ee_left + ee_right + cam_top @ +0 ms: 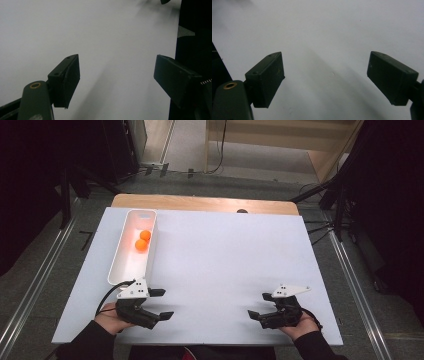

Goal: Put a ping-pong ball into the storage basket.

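Near the tabletop's front edge, your left claw and right claw both rest spread, pinching nothing; 2 orange balls lie in the white tray beyond your left claw.

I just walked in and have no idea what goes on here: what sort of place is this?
Probably a lab or test room for recording handling tasks, not a home. A white table stands on a bare floor among dark stands and cables, and a person holds a left gripper and right gripper over it.
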`<state>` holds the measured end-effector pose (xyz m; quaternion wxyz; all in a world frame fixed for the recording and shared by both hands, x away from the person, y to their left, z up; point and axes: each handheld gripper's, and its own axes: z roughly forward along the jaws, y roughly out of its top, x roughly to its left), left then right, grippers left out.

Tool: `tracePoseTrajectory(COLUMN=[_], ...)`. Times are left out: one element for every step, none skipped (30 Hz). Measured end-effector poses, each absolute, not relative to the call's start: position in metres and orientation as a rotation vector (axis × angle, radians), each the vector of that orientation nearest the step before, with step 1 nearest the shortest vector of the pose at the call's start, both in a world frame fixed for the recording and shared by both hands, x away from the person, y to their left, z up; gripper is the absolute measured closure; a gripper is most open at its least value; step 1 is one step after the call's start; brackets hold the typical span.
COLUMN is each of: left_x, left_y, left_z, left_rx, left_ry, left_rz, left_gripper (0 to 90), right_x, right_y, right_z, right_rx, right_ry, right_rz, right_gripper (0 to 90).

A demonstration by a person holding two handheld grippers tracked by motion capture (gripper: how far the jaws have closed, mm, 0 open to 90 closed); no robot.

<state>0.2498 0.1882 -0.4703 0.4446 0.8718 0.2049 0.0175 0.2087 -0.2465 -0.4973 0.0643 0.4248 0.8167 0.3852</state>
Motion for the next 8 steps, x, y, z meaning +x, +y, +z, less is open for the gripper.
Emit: tracePoseTrajectory(left_x=[0.2498, 0.2498, 0.2498, 0.2499, 0.2499, 0.25, 0.2499, 0.2499], left_y=[0.1881, 0.1881, 0.1881, 0.1881, 0.1881, 0.188, 0.188, 0.188], left_z=[-0.4705, -0.4705, -0.4705, -0.4705, -0.4704, -0.4704, -0.4704, -0.4705], left_rx=[2.159, 2.159, 2.159, 2.16, 2.163, 2.164, 2.165, 2.166], left_ry=[0.508, 0.507, 0.508, 0.508, 0.509, 0.509, 0.508, 0.507], left_rz=[0.044, 0.045, 0.044, 0.043, 0.043, 0.043, 0.044, 0.045], left_gripper=[21.6, 21.6, 21.6, 21.6, 21.6, 21.6, 21.6, 21.5], right_x=[0.2088, 0.2088, 0.2087, 0.2086, 0.2086, 0.2086, 0.2086, 0.2086], right_y=[-0.2466, -0.2467, -0.2467, -0.2467, -0.2468, -0.247, -0.2471, -0.2472], right_z=[-0.4974, -0.4974, -0.4972, -0.4972, -0.4972, -0.4973, -0.4974, -0.4974], right_rx=[1.281, 1.281, 1.287, 1.289, 1.288, 1.282, 1.282, 1.281], right_ry=[2.466, 2.466, 2.463, 2.463, 2.463, 2.465, 2.465, 2.461], right_rz=[1.164, 1.164, 1.164, 1.165, 1.164, 1.161, 1.16, 1.159], right_gripper=[12.8, 12.8, 12.8, 12.8, 12.8, 12.8, 12.8, 12.8])
